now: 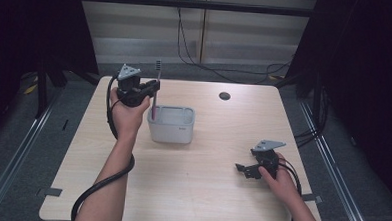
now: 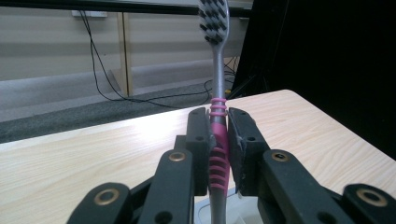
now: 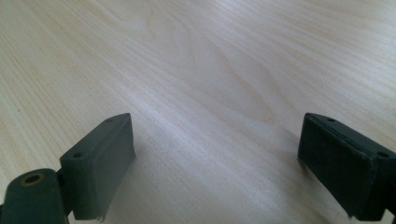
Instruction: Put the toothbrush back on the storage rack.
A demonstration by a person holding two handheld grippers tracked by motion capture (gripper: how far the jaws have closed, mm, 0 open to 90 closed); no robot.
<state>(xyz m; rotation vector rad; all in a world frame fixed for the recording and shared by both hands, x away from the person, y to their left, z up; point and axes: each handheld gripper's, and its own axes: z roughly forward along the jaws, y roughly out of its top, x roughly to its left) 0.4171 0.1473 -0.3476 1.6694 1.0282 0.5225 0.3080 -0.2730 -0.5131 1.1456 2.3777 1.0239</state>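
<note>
I see the toothbrush [image 2: 218, 140] near the middle of the left gripper view, upright, its grey neck rising to a head of dark and white bristles at the top edge. Its pink ribbed handle runs down into the white container [image 1: 171, 124], a rounded rectangular tub left of centre in the high view, where the brush [image 1: 156, 89] stands at its left end.
</note>
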